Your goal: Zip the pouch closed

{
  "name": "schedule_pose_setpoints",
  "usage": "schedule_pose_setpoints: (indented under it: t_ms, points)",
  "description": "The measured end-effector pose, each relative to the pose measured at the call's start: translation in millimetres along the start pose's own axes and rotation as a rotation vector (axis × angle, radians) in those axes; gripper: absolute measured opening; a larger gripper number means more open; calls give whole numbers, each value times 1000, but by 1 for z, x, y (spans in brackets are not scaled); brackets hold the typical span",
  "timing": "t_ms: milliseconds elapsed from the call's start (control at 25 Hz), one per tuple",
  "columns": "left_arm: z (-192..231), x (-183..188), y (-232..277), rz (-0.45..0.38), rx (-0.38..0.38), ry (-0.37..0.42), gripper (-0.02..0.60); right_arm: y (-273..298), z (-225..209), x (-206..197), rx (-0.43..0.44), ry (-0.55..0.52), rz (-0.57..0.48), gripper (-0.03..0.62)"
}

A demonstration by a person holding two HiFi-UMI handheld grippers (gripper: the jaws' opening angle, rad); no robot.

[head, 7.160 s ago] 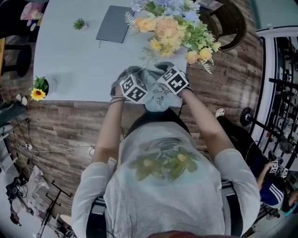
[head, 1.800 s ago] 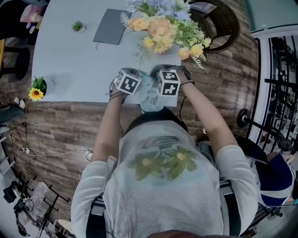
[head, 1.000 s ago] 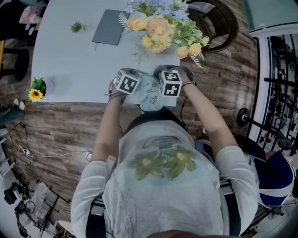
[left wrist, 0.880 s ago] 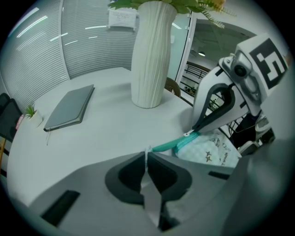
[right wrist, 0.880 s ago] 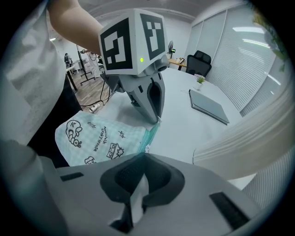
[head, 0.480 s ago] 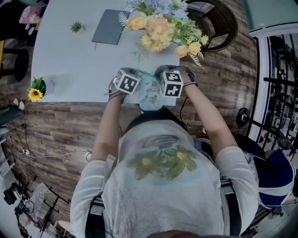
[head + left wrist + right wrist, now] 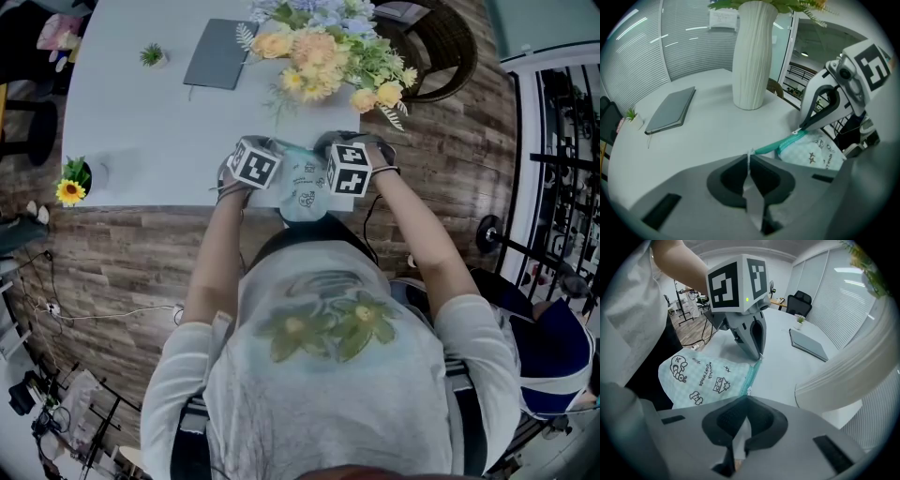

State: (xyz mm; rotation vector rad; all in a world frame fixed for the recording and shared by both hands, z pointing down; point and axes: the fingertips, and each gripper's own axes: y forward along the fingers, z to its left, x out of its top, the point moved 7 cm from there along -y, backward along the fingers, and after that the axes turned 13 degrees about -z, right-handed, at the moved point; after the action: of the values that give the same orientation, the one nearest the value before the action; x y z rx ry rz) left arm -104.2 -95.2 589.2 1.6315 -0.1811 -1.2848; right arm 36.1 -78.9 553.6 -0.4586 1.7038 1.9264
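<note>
No wording can be read for certain. The pale mint checked fabric pouch carries black doodles with small hand-lettered captions, too small to make out. A white paper sheet up on the far wall has print too blurred to read. The white cube with black square markers shows patterns only, no letters

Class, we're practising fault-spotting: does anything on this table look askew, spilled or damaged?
Nothing is spilled or damaged: the vase stands upright, the notebook lies flat. The one oddity is the pouch, which seems to hang partly over the table's near edge, pinched along its zip by the left gripper and right gripper.
</note>
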Motion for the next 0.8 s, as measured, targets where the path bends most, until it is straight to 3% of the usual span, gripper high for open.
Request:
schedule_pose_setpoints:
  t_ms: [800]
  points:
    - [0, -1, 0, 5, -8, 7, 21, -7, 4, -11, -40, 64, -10, 15]
